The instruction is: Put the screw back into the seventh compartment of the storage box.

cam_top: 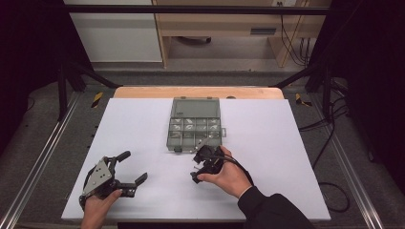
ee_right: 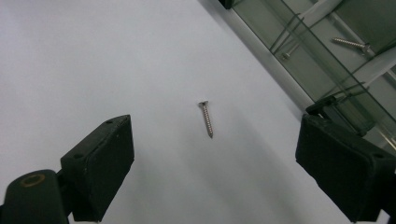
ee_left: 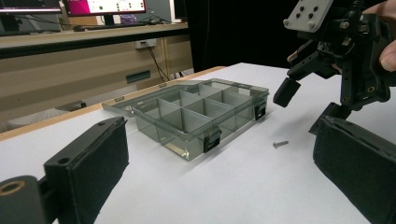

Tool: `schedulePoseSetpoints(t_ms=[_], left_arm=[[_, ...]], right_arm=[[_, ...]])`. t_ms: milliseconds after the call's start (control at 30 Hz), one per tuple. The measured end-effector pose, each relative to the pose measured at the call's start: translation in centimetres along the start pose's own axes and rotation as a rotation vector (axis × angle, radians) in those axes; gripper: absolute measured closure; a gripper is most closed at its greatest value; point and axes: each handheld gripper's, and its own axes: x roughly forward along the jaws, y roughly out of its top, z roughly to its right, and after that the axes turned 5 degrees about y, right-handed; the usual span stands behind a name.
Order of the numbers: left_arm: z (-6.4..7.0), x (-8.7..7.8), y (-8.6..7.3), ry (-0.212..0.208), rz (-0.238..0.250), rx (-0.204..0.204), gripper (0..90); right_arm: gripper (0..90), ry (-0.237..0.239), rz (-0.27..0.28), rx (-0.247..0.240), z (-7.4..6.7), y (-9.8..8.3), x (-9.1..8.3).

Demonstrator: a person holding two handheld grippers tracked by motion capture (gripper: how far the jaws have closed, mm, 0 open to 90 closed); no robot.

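Note:
A small silver screw (ee_right: 206,119) lies loose on the white table, just in front of a clear grey compartment box (cam_top: 195,125) whose lid lies open at the back. My right gripper (ee_right: 217,170) hovers over the screw, open, with the screw between and ahead of its jaws. In the left gripper view the same screw (ee_left: 280,144) rests beside the box (ee_left: 196,114), under the right gripper (ee_left: 303,108). My left gripper (cam_top: 132,167) stands open near the table's front left, apart from everything, nothing between its jaws (ee_left: 224,172).
Inside the box lie several screws (ee_right: 350,43) in separate compartments. The white table top (cam_top: 267,133) ends on a wooden edge at the back. Black frame bars and cables stand on both sides of the table.

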Motion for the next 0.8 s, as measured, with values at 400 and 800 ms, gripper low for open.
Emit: schedulePoseSetpoints(t_ms=[400,800], left_arm=[[0.0,0.0,0.0,0.000,-0.001,0.004,3.2],[0.0,0.0,0.0,0.002,-0.004,0.005,3.3]], right_arm=[[15.1,0.019,-0.016,0.006,0.2,0.2,0.8],[48.8,0.025,-0.009,0.058,1.4,0.4,1.3]])
